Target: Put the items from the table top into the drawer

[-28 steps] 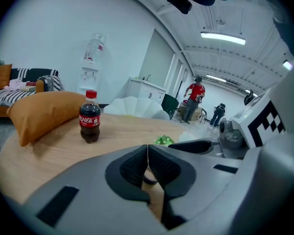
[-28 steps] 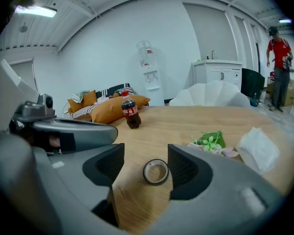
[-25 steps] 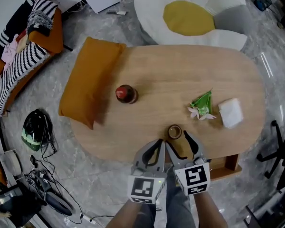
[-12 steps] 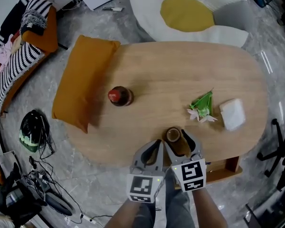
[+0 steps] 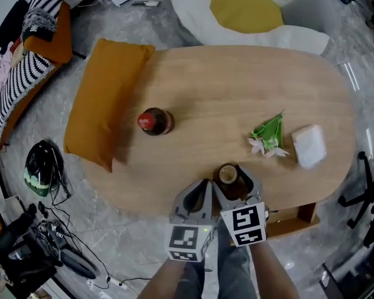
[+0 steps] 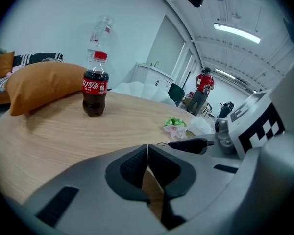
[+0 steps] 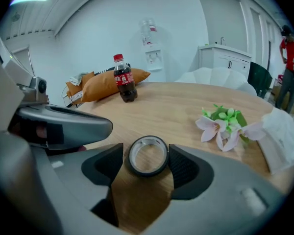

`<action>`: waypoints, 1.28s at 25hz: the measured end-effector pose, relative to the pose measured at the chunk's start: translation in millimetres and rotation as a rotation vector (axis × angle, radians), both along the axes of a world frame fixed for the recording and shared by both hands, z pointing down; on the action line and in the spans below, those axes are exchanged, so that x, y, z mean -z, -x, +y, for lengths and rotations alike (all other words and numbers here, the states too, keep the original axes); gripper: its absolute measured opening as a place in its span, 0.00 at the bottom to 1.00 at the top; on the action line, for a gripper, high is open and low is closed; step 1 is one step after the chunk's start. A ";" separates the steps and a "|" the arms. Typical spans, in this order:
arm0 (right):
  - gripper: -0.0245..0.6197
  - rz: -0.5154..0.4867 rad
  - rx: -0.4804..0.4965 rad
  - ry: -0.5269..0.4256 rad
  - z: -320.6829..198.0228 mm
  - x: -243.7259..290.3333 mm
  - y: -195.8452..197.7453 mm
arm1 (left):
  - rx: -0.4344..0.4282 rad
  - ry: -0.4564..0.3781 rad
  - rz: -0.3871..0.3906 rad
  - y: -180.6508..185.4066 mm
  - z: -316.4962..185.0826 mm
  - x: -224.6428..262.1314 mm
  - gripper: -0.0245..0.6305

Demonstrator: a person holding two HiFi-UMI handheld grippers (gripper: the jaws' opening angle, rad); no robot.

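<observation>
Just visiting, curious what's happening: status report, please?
Left tongs shut, empty. Right tongs opening, tape roll between them on table. Bottle, flower stand apart, nothing blocking.

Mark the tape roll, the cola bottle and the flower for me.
tape roll [image 7: 148,173]: right gripper view, near black rim.
cola bottle [image 6: 95,87]: left gripper view, red label.
flower [image 7: 208,126]: right gripper view, left pink petal.

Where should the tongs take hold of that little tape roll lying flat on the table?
Across its outer rim, coming down from above. The tape roll lies flat, hole upward, so its round wall offers two opposite sides. The right tongs, jaws opening, straddle it, not clamped yet.
</observation>
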State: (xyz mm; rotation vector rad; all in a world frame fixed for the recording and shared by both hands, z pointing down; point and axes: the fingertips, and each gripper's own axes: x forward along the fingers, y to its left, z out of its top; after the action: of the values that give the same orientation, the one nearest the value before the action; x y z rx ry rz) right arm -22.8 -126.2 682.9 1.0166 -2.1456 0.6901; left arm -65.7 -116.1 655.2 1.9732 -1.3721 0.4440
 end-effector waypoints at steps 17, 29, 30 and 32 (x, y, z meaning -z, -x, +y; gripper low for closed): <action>0.42 0.062 -0.038 -0.013 -2.5 -1.8 -3.8 | -0.016 0.027 0.028 -1.0 4.9 -3.0 0.05; 0.42 0.046 -0.063 -0.058 11.6 36.4 -3.5 | -0.107 -0.017 0.010 -1.3 14.9 24.8 0.05; 0.42 0.045 -0.068 -0.064 13.1 40.1 -4.0 | -0.112 -0.020 0.011 -1.4 15.3 27.9 0.05; 0.42 0.049 -0.081 -0.074 15.8 45.8 -5.6 | -0.114 -0.023 0.009 -0.8 15.6 32.5 0.05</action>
State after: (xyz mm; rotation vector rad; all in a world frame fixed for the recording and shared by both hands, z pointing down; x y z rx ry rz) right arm -17.2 -110.3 637.1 1.1531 -2.1111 0.6214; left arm -65.0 -100.5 622.7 2.0770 -1.2695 0.4730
